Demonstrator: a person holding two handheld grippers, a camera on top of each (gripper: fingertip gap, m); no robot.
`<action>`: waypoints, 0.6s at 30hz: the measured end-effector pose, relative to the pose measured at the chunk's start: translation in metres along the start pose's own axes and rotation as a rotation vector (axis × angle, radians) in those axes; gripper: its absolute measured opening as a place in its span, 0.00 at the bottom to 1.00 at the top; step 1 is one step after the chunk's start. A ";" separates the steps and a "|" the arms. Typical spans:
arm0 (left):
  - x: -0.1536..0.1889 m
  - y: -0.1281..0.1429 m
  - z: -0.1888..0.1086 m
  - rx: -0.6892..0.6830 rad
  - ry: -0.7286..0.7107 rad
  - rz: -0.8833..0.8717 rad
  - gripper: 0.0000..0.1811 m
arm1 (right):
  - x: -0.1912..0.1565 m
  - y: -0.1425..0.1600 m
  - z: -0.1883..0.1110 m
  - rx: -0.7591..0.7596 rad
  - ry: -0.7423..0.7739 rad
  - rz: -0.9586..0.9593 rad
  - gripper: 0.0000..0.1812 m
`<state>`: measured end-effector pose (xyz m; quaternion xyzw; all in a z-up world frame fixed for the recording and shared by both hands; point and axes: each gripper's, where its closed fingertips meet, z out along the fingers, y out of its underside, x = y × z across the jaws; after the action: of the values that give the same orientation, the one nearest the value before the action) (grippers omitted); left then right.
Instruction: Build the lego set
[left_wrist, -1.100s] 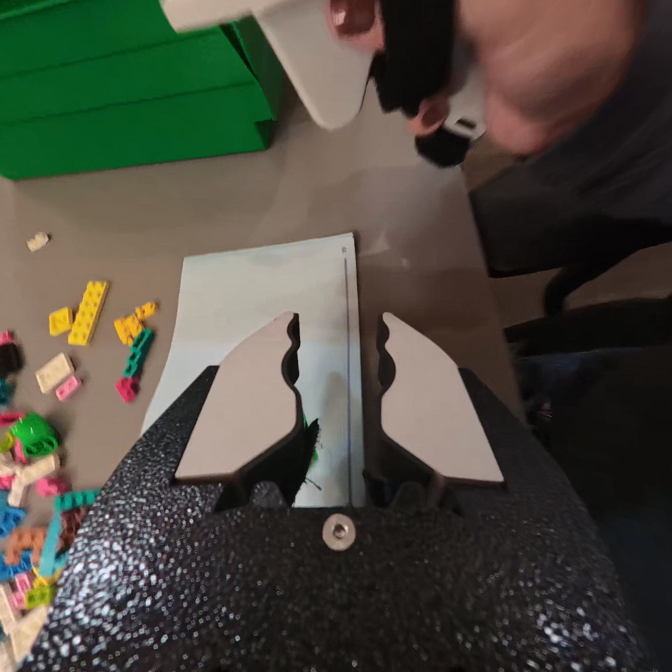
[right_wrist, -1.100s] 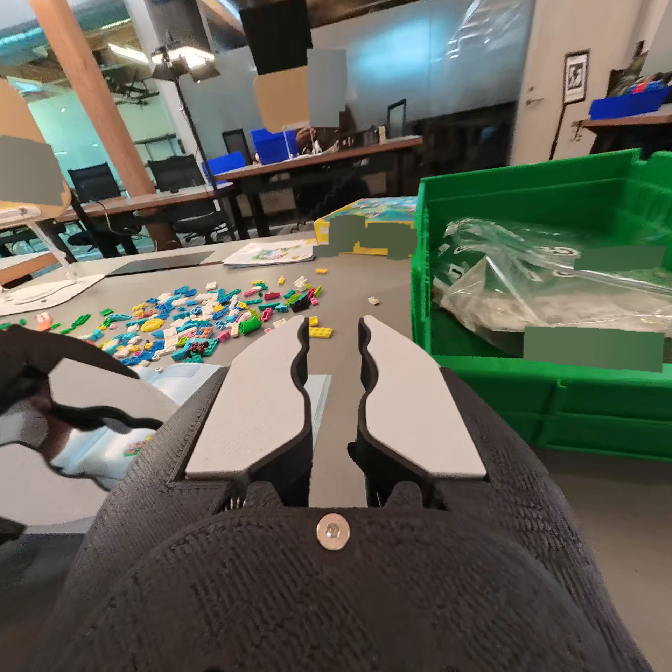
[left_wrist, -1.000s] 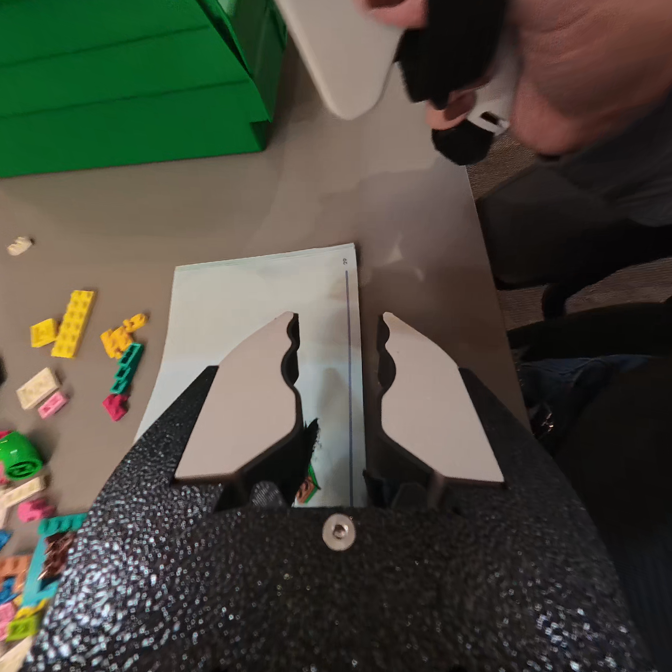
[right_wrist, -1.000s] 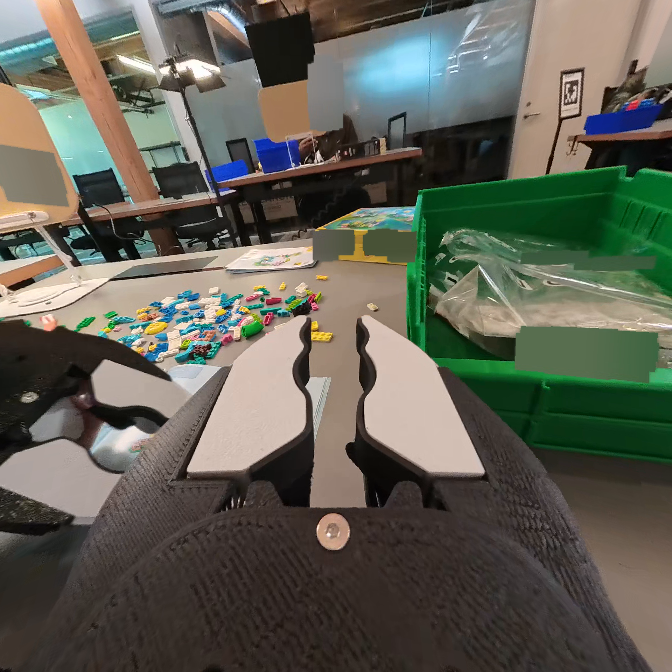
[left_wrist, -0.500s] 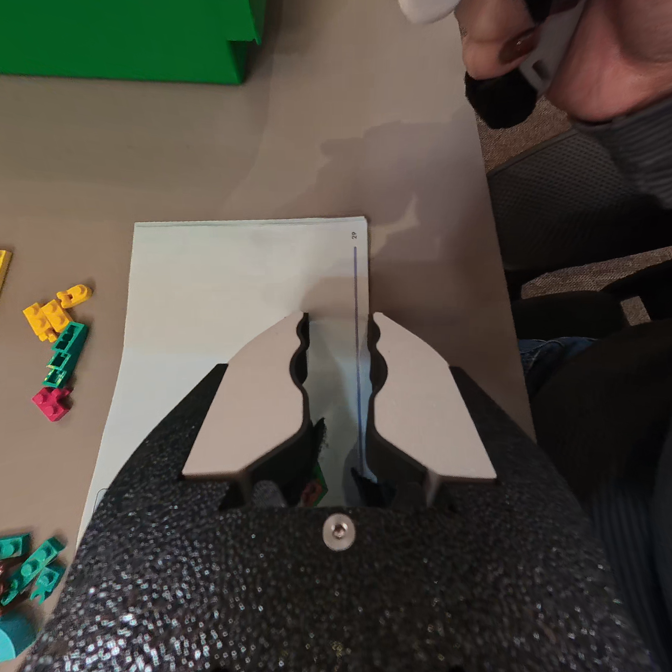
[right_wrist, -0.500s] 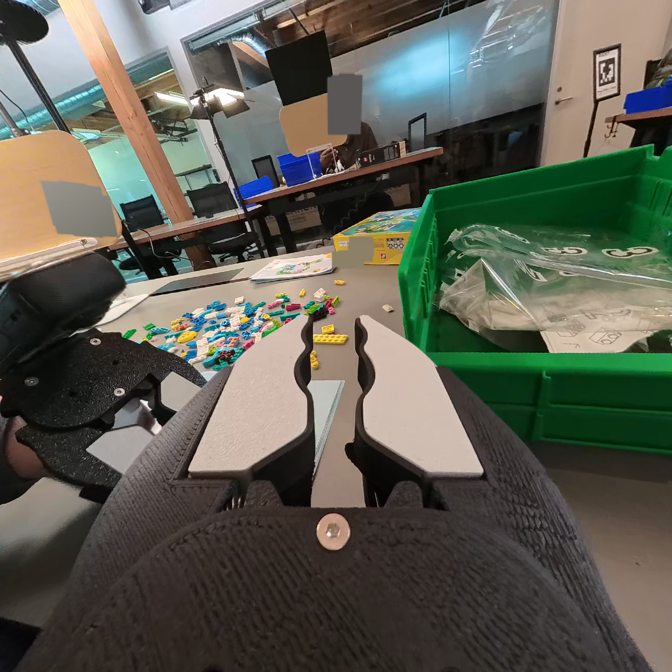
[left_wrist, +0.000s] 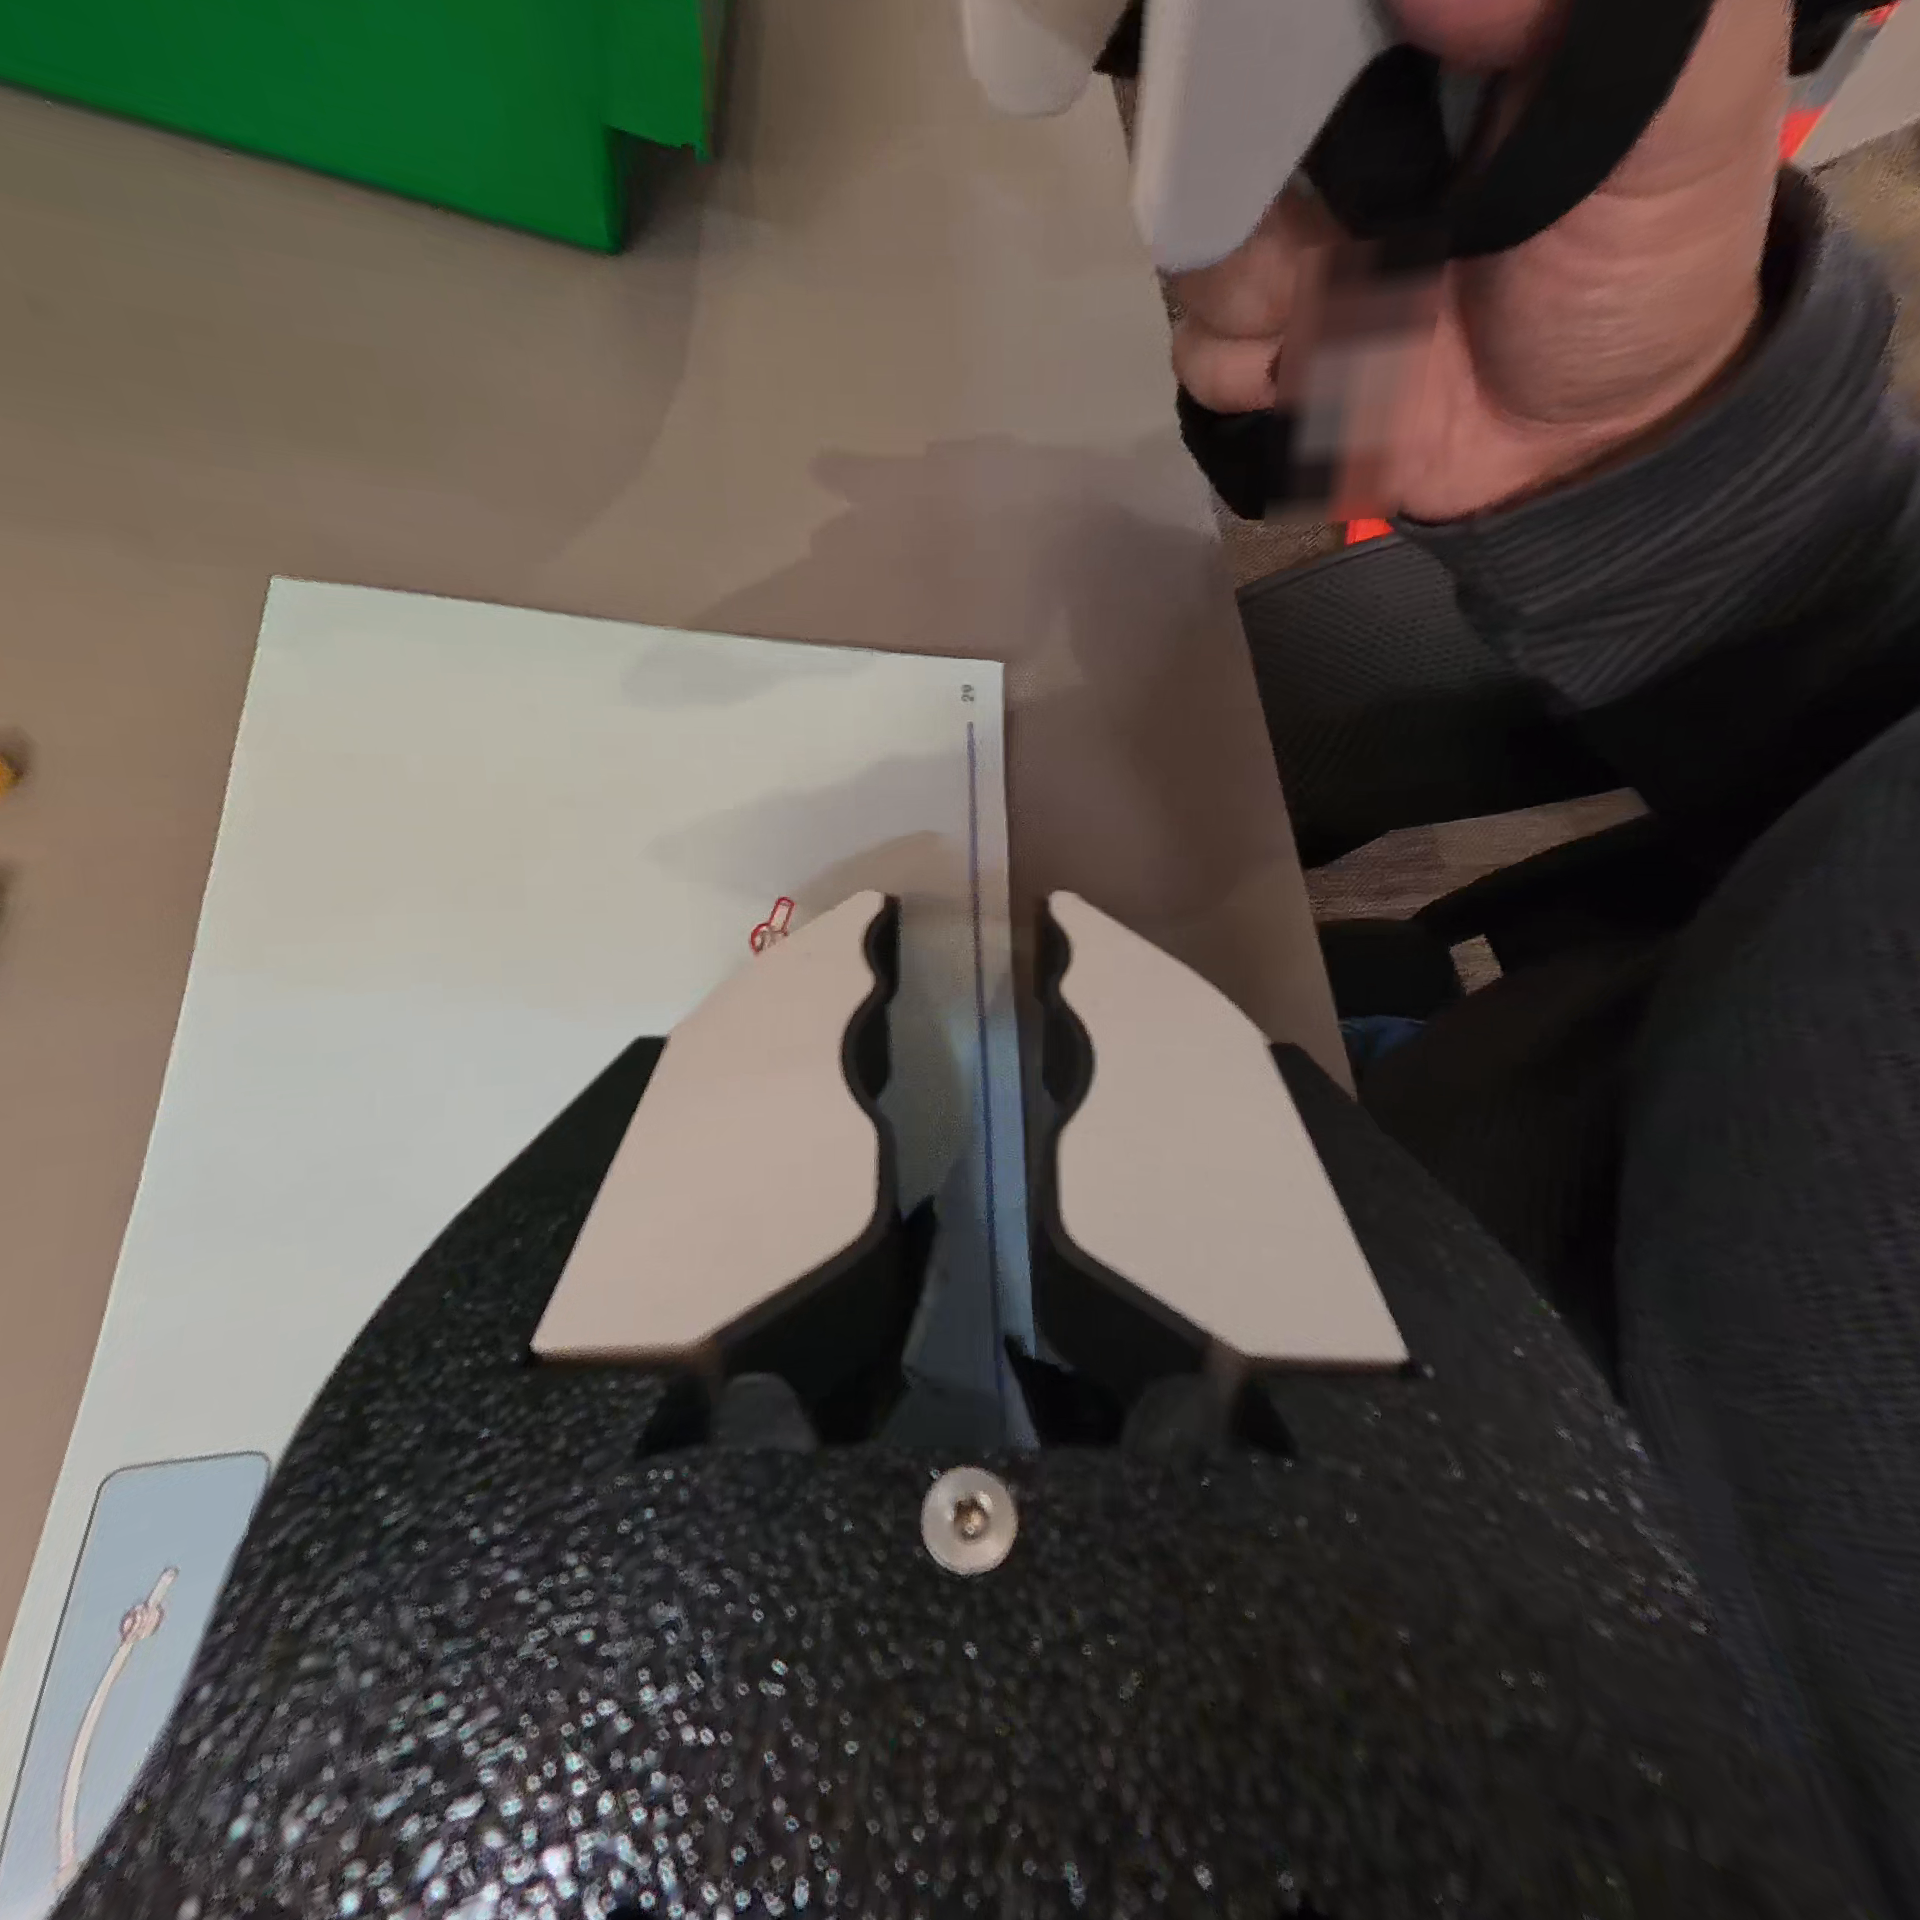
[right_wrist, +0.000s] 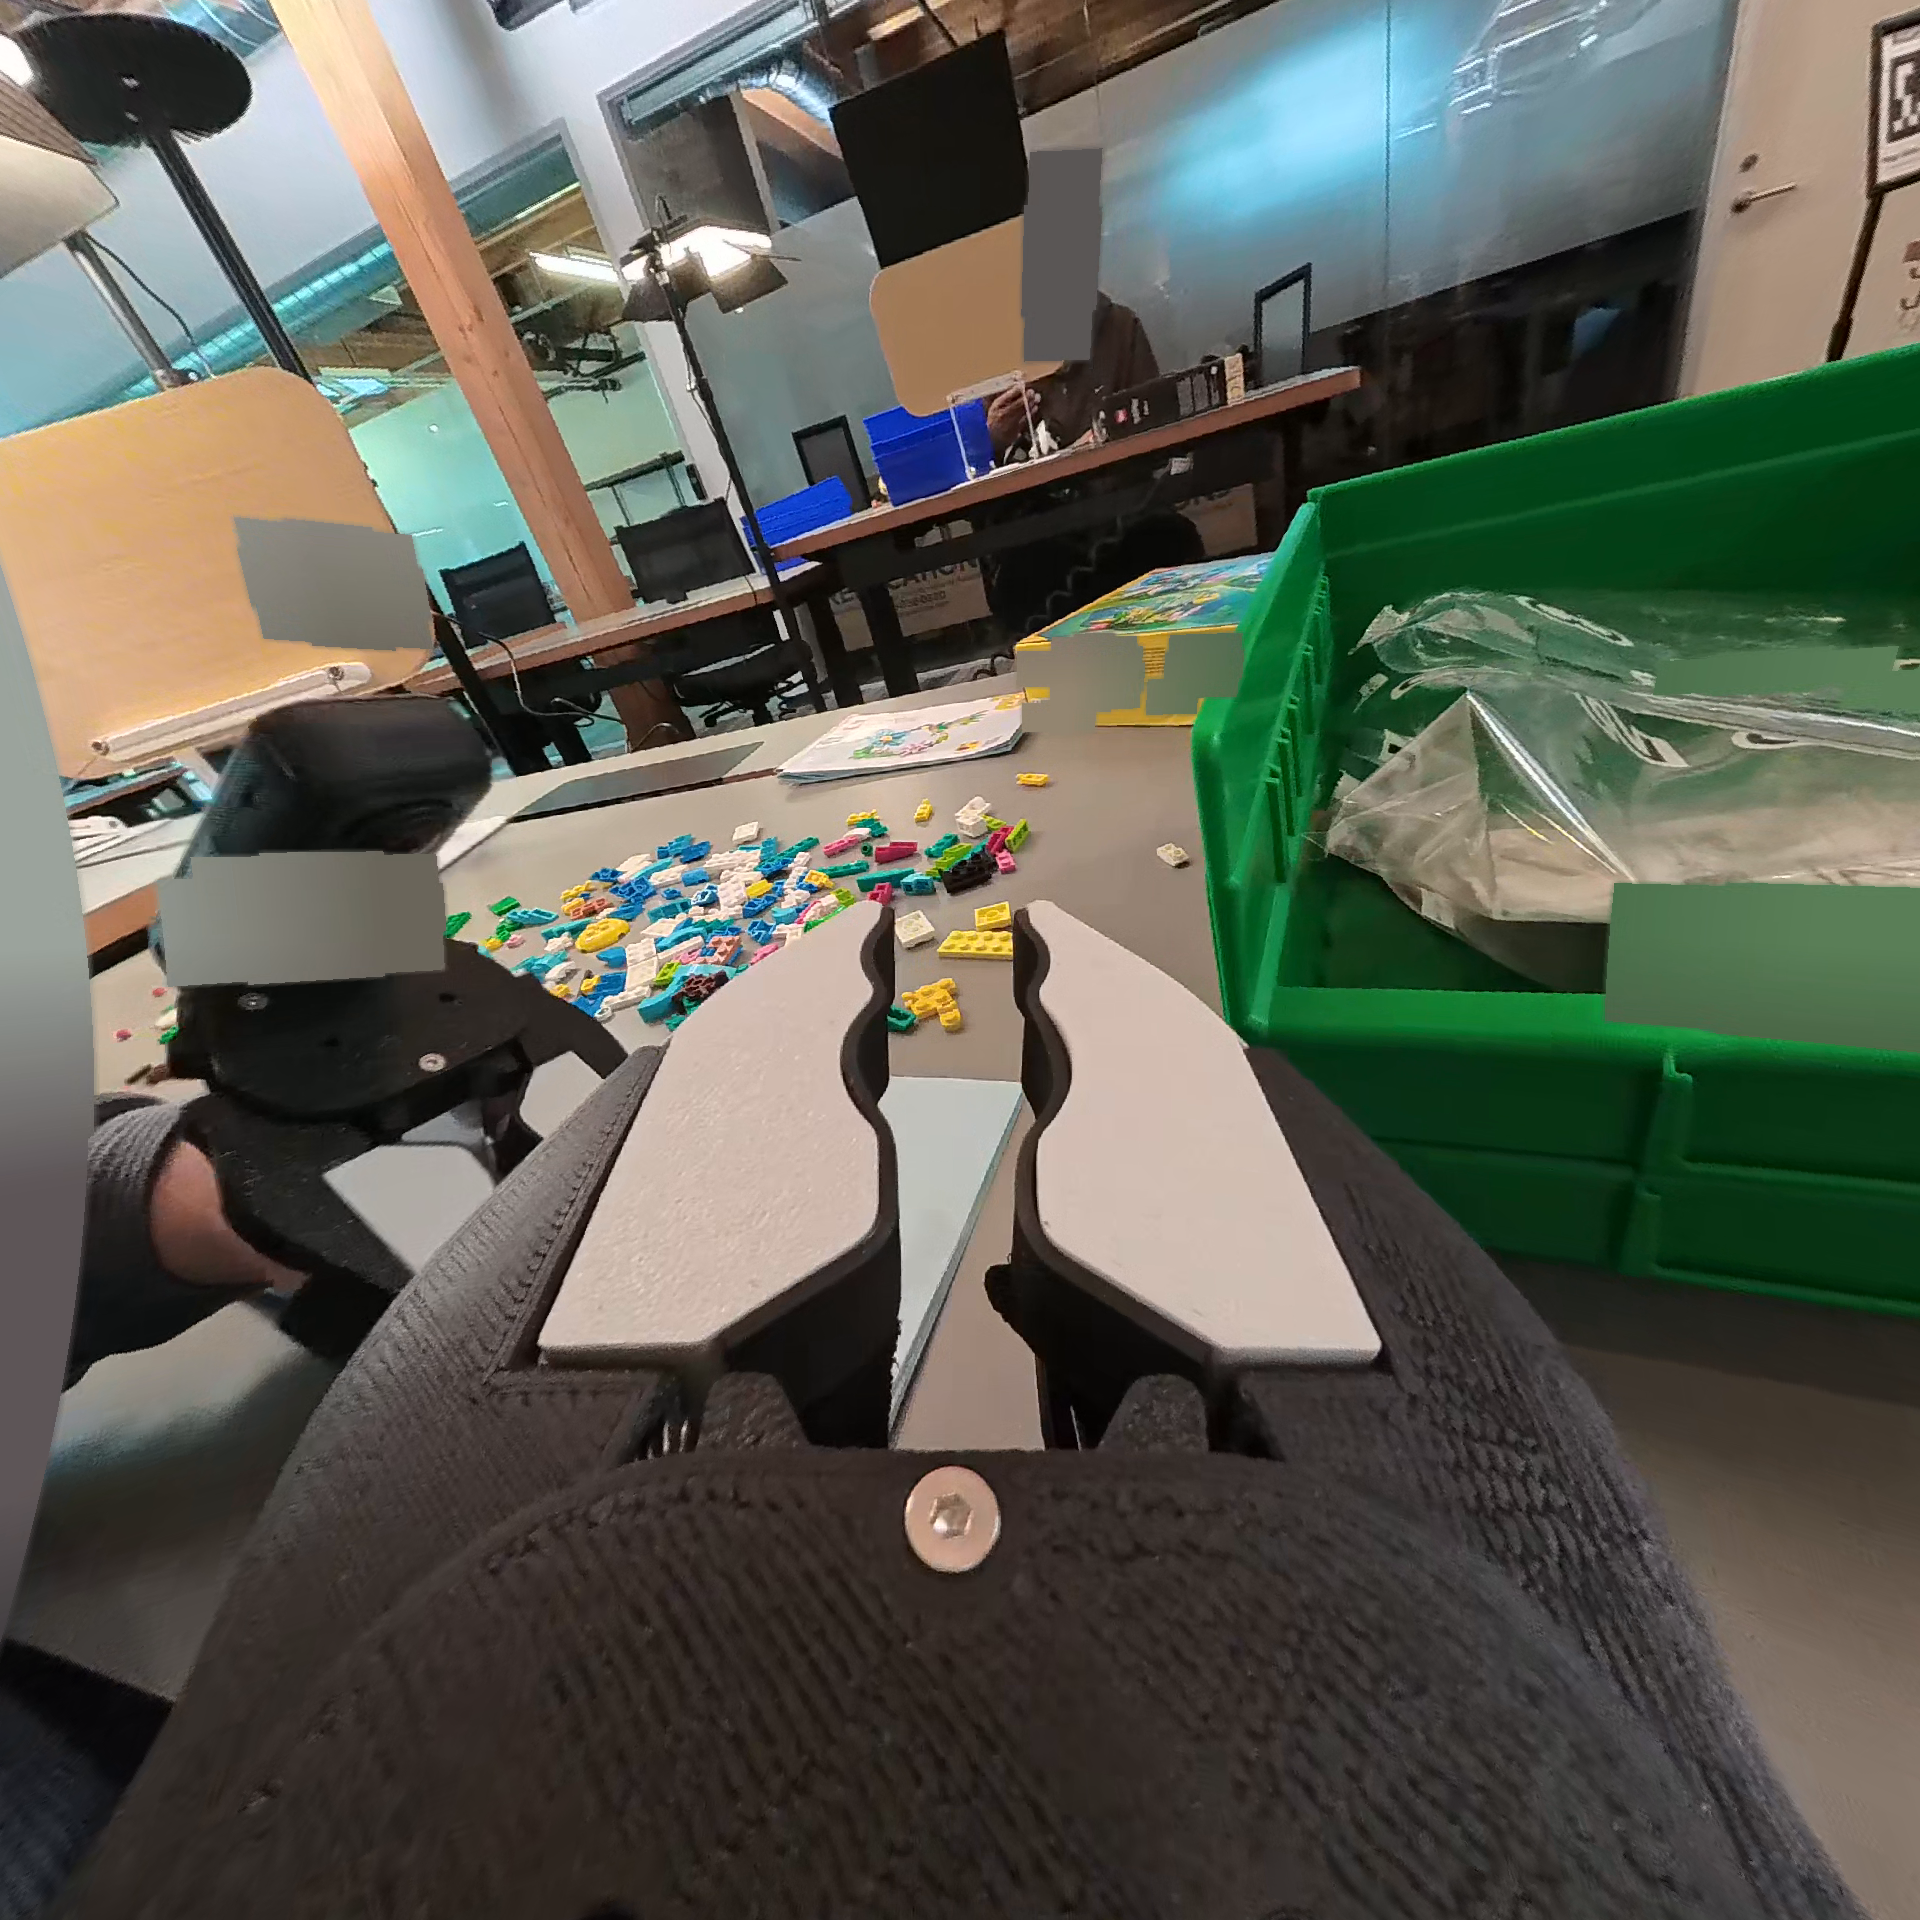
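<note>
Sitting at 2–3 o'clock in the right wrist view, a green bin (right_wrist: 1455, 1060) holds crumpled clear plastic bags (right_wrist: 1579, 790); nothing else in it can be made out. Same bin's corner (left_wrist: 343, 94) shows at 11 o'clock in the left wrist view.

Loose lego pieces (right_wrist: 748, 914) lie scattered on the grey table (right_wrist: 1101, 821), around 11–12 o'clock from the right fingers: blue, white, pink, teal, yellow, none assembled. Flat yellow plate (right_wrist: 977, 943) and a white piece (right_wrist: 913, 928) sit nearest the fingertips. Colourful box (right_wrist: 1143, 623) and a booklet (right_wrist: 904, 740) are farther back, at 12 o'clock.

Pale blue instruction page (left_wrist: 540, 914) lies flat on the table under the left gripper (left_wrist: 961, 904); small red drawing at the left fingertip, thin blue line between the fingers, near the page's right edge. Its corner (right_wrist: 951, 1132) shows between the right gripper's fingers.

Left gripper: fingers parted by a narrow gap, nothing pinched, just above the page; contact unclear. Right gripper (right_wrist: 951, 909): narrow gap too, empty, raised off the table. A hand (left_wrist: 1538, 312) at 1 o'clock in the left view holds the right gripper, blurred.
</note>
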<state>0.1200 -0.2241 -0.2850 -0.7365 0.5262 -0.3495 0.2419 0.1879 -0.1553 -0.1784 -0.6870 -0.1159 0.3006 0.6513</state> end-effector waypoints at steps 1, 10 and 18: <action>0.001 -0.001 0.000 -0.006 -0.022 0.028 0.18 | 0.000 0.000 0.000 0.000 -0.001 0.002 0.11; -0.009 -0.023 0.017 -0.062 -0.320 0.316 0.23 | 0.004 0.001 -0.001 0.010 0.014 -0.007 0.11; -0.004 -0.017 0.025 -0.046 -0.204 0.215 0.13 | 0.007 0.003 -0.001 0.014 0.010 0.016 0.10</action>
<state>0.1484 -0.2149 -0.2895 -0.7128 0.5827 -0.2329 0.3133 0.1935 -0.1527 -0.1828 -0.6849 -0.1052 0.3033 0.6541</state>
